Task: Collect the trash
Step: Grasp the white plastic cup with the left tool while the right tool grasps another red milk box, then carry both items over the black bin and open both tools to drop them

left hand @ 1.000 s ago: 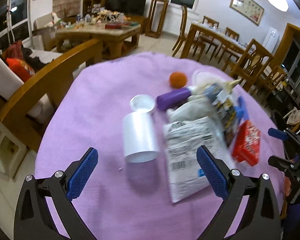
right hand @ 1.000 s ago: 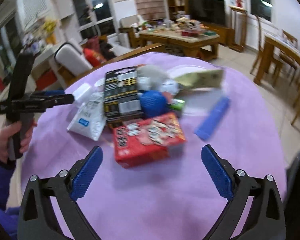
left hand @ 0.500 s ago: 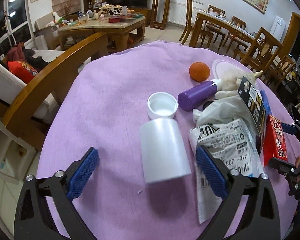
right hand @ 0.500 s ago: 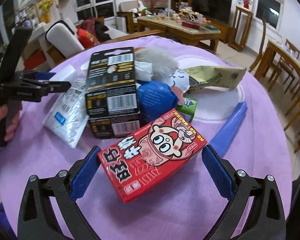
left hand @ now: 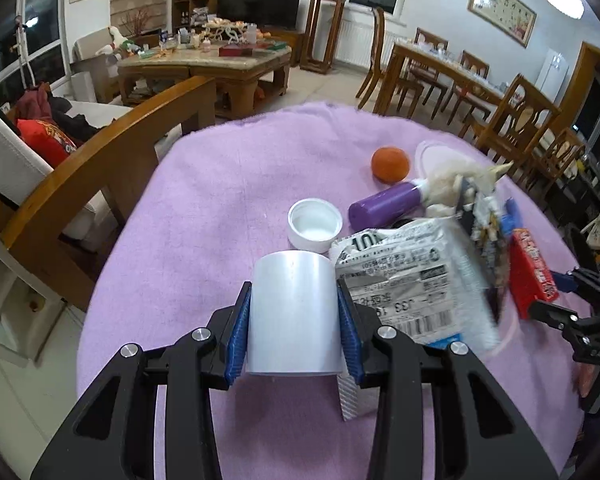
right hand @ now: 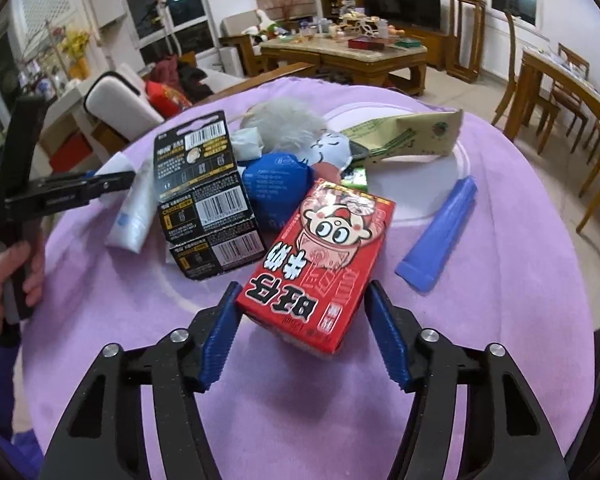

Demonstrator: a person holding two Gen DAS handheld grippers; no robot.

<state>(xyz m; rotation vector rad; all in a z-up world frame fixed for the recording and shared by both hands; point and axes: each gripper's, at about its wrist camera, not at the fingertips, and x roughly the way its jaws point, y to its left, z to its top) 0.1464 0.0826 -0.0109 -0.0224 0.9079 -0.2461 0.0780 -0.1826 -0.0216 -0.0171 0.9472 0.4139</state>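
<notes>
Jaws of the left gripper [left hand: 294,322] are closing onto the jar [left hand: 294,312]; right gripper [right hand: 300,334], closing, should square on the box [right hand: 320,260], whose far end points to one o'clock.

Open purple tablecloth [left hand: 220,208] stretches clear left of the white cylindrical container [left hand: 294,312], offering the widest approach lane. On the container's other side a crumpled plastic mailer bag [left hand: 412,280] presses against it, and just beyond it an upturned white lid [left hand: 315,229] and a purple tube [left hand: 384,205] crowd the path toward the orange [left hand: 390,164]. Farther past the mailer from the container, the red snack box [right hand: 320,256] is hemmed by a black battery package [right hand: 204,200], with a blue tube [right hand: 440,236] apart across bare cloth.
</notes>
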